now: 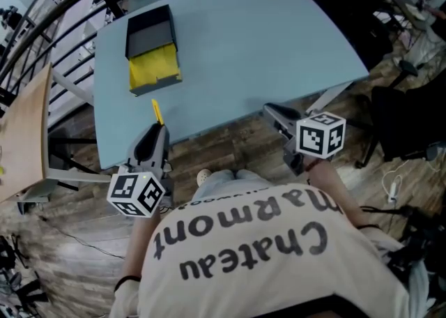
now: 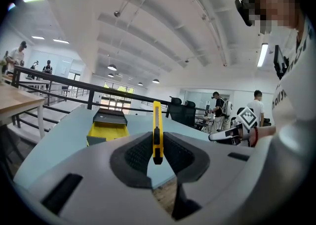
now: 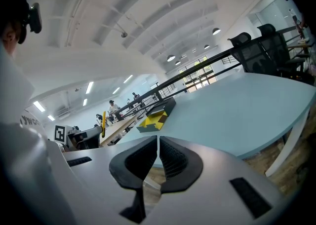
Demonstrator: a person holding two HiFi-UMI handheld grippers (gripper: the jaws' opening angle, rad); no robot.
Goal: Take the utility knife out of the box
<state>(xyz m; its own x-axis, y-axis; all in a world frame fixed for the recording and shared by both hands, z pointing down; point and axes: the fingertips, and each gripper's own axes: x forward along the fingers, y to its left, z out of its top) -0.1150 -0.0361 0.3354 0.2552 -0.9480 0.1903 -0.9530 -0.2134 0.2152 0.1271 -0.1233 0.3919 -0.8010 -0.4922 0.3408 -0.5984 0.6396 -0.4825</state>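
Currently on hand:

- Utility knife (image 2: 157, 132): yellow and slim, standing upright and edge-on between the pads of the left gripper (image 2: 157, 141). It is clamped at its lower end, with most of its length rising above the jaws. A low hold like this probably suits a thin tool lifted out of a shallow tray.
- Left gripper: grasping the knife and hovering at the near edge of the table (image 1: 244, 51), close to the person's body.
- Box (image 1: 150, 51): on the far left part of the table. It is open, with a yellow lining and the black lid lying at its far end. The knife is well apart from it, toward the person, so the removal looks complete.
- Right gripper (image 3: 157, 142): clenched, with pads meeting and nothing between them. It is held off the table's near edge and seems idle, since one gripper is enough for this lift.
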